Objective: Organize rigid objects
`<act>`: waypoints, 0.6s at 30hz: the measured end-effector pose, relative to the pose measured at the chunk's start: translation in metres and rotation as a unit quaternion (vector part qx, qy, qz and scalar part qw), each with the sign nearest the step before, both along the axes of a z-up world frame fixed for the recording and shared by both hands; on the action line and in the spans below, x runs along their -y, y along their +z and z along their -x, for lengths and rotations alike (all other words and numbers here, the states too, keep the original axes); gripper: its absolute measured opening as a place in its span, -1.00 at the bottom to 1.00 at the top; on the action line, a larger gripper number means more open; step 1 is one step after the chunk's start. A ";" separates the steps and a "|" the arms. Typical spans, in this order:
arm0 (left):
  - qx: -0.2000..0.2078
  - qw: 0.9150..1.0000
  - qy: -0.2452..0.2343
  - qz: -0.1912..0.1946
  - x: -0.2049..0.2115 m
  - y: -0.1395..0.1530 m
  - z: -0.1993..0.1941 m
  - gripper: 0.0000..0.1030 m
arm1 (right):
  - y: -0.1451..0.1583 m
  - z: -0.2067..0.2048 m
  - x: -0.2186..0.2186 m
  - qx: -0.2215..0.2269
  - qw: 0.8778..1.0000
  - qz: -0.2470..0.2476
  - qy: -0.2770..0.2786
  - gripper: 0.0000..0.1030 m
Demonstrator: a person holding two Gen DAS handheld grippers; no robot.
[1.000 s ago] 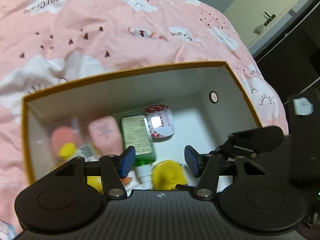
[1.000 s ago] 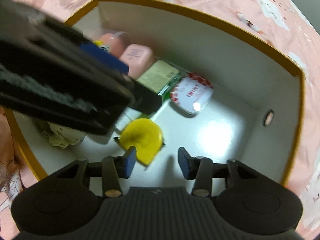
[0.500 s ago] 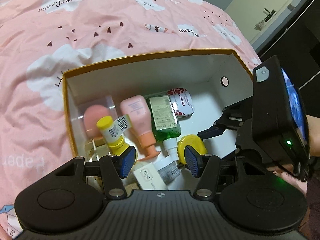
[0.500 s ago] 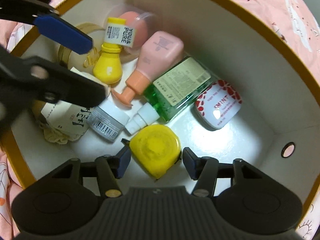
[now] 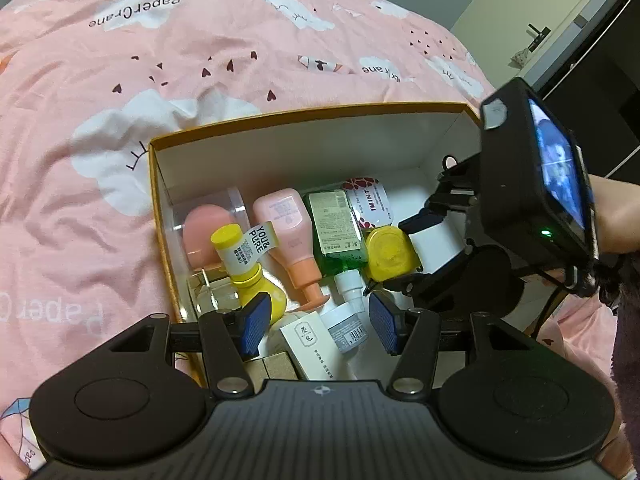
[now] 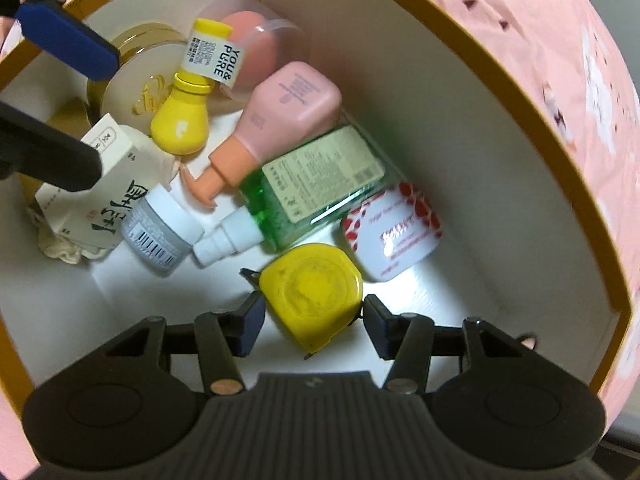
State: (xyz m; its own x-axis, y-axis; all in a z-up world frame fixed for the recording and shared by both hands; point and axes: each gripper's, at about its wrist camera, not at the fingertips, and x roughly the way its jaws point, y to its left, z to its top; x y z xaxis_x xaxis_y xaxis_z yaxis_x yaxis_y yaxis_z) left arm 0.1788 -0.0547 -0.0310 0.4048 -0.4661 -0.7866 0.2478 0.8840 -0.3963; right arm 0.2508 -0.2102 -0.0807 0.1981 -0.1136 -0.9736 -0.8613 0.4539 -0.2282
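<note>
- The box (image 5: 312,152) sat on the pink bedspread (image 5: 120,100), open at the top, with its walls keeping the loose items together; judged the collecting place for this task.
- The right gripper (image 6: 312,316) pointed steeply down into the box at its near right part. Its jaws stood apart on either side of the yellow tape measure (image 6: 316,292), which lay flat on the box floor. The right pad seemed at the case edge; the left pad showed a gap. Judged a release, not a grip.
- The left gripper (image 5: 320,324) hung over the near rim, jaws apart, nothing between them; judged to be waiting clear of the right one.
- The green bottle (image 6: 316,184) lay on its side, just far of the tape measure, its white nozzle toward the left.
- The pink bottle (image 6: 280,120) lay alongside it, cap toward the near left.
- The red-patterned tin (image 6: 392,236) lay just right of the tape measure, near the right wall.
- The yellow bottle (image 6: 188,116) lay at the far left, beside a gold-lidded jar (image 6: 132,76).
- Change from the frames a second ago: the right gripper's jaws had just been opening a little, with the tape measure between them. The right view had rolled, and the tape measure now lay closer to the green bottle and the tin. The left gripper had drawn back from over the box, so more bedspread showed.
</note>
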 end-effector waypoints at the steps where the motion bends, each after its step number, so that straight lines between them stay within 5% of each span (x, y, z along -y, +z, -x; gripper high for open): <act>1: 0.001 1.000 0.000 0.000 -0.001 0.001 0.001 0.25 | 0.000 -0.002 -0.002 -0.001 1.000 0.003 0.004 0.04; 10: 0.045 0.999 -0.004 -0.004 -0.003 0.017 0.020 0.24 | 0.023 -0.001 0.004 0.009 1.000 0.001 -0.017 0.14; 18: 0.164 0.986 0.009 -0.029 -0.012 0.052 0.052 0.24 | 0.080 0.038 -0.003 0.050 0.991 -0.082 -0.092 0.35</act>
